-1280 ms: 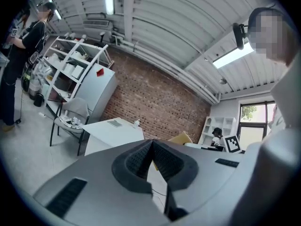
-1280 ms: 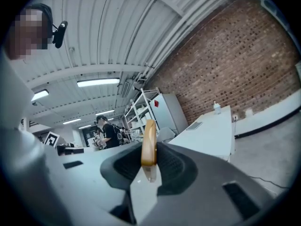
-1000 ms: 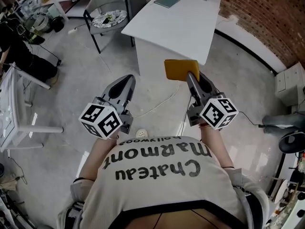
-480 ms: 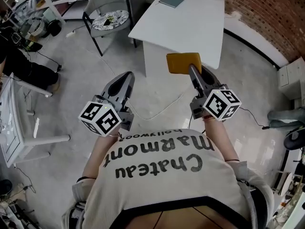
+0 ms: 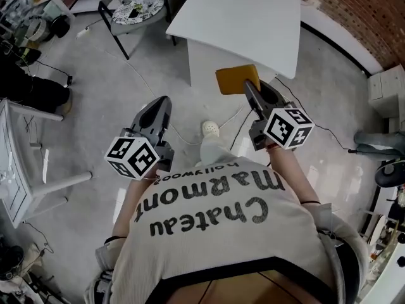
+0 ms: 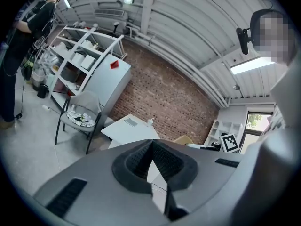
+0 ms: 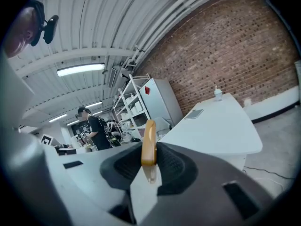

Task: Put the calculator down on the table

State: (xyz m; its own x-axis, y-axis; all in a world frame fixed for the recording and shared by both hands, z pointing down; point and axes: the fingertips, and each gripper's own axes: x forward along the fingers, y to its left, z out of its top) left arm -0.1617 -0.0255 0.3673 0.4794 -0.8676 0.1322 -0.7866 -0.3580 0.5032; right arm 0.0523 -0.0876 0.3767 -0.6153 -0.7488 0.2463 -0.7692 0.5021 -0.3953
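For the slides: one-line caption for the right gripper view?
Right hand-held gripper clamps the yellow calculator edge-on, white table ahead.

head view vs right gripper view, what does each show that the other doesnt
Only the head view: the left gripper, shut and empty, and the wearer's shirt. Only the right gripper view: shelves, a standing person and ceiling lights. Both: the right gripper shut on the calculator, and the white table.

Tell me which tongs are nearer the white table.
Right. The right tongs, holding the calculator, are just short of the table; the left tongs are farther back over the floor.
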